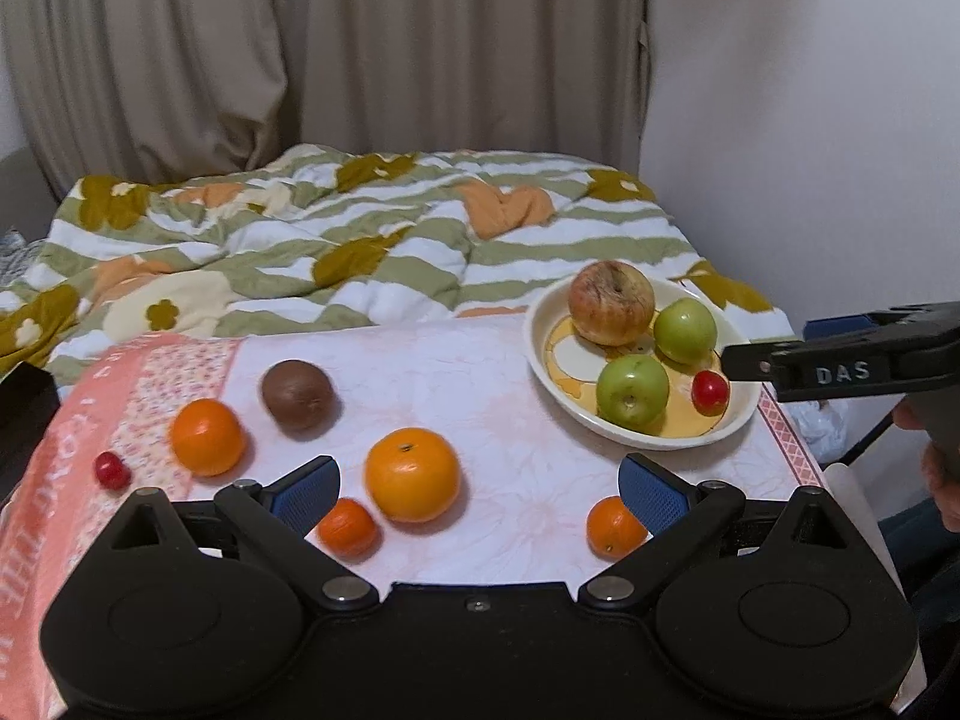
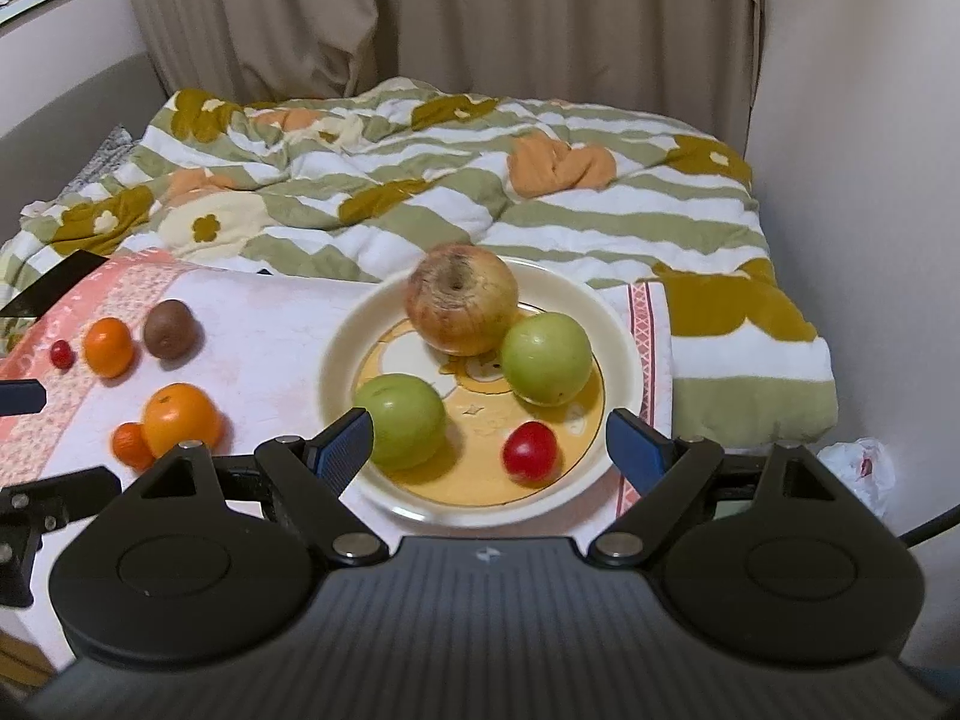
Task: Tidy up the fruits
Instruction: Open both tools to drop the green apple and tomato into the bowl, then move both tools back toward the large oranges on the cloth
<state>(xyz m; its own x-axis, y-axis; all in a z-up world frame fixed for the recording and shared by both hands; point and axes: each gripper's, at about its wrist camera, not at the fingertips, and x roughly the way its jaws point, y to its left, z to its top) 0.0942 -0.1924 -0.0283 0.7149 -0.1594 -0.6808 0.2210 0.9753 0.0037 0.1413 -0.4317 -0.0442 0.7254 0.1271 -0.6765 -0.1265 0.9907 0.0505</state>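
Fruits sit in two groups on my worktop (image 1: 510, 396), which wears a pink-and-white cloth. Plate (image 2: 342, 348) at the right end holds four: a blotchy red apple (image 2: 461, 306) at the back, two green apples (image 2: 546, 357) (image 2: 401, 420), and a small red fruit (image 2: 529, 452) near the front rim. None are stacked; the red apple touches the rear green one.

Loose on the cloth, left of the plate: a brown kiwi (image 1: 297, 394), a big orange (image 1: 412, 474), three smaller oranges (image 1: 207, 435) (image 1: 347, 527) (image 1: 615, 525), and one more small red fruit (image 1: 111, 470) at the far left edge.

My right tongs (image 2: 489, 441) are spread wide, nothing between the pads, hanging over the plate's near side. My left tongs (image 1: 480, 480) are also wide apart and empty, above the loose oranges.

Behind the worktop lies a bed with a striped floral quilt (image 1: 360, 240).
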